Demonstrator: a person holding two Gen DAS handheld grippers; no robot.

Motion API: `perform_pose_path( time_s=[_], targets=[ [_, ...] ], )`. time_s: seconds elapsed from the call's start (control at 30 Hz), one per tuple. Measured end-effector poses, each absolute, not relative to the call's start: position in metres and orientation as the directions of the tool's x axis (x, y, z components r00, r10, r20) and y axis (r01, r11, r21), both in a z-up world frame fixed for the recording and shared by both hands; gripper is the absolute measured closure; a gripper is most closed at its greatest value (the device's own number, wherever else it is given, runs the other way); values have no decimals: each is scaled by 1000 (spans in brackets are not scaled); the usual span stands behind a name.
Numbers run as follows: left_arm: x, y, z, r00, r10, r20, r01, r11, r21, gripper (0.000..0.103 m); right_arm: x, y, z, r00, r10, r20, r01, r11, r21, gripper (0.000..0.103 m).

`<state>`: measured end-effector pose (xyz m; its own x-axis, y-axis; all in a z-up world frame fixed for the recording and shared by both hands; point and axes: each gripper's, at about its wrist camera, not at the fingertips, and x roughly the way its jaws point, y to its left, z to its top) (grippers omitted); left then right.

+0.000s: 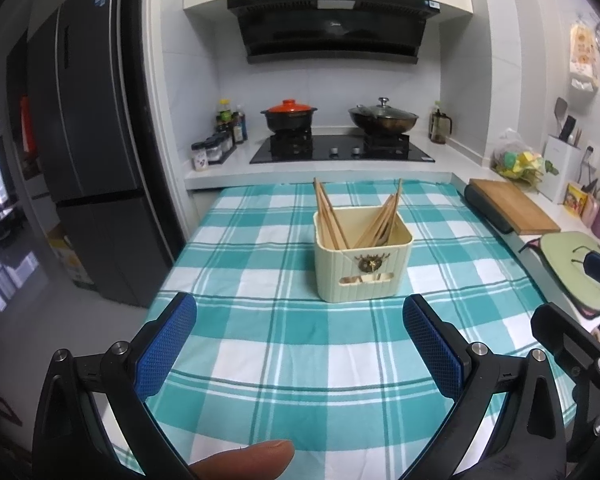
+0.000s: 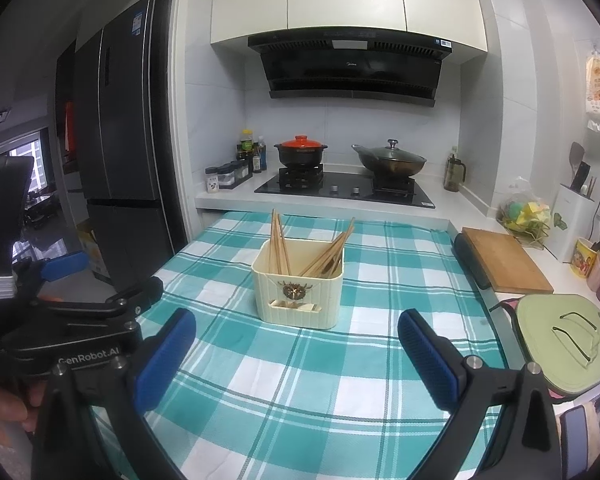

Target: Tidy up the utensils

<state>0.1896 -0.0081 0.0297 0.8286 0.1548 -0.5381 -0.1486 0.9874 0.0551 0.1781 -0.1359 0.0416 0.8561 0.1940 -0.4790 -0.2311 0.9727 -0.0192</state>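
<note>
Standing tall at the far left: big dark fridge (image 1: 96, 184). Hovering wide open over the checked cloth on the tabletop (image 1: 284, 344), holding nothing: left tongs (image 1: 300, 336). Sitting in the middle of the cloth, ahead of both tongs and well apart from them: cream holder (image 1: 363, 256). Leaning inside it in two bunches, one left and one right: wooden chopsticks (image 1: 330, 216). Hovering wide open too, holding nothing: right tongs (image 2: 296, 350). Lying at the right edge: wooden cutting board (image 2: 504, 260) and green mat (image 2: 560, 344).
</note>
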Motion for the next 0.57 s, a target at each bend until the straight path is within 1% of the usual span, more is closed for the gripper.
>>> perform_pose_path(
  time_s=[0.37, 0.57],
  targets=[
    [191, -6, 29, 828, 149, -541, -147, 988, 48, 0, 175, -137, 41, 853, 194, -484, -232, 973, -18, 0],
    [187, -3, 29, 838, 163, -520, -167, 985, 39, 0, 176, -135, 39, 851, 190, -490, -226, 974, -15, 0]
  ],
)
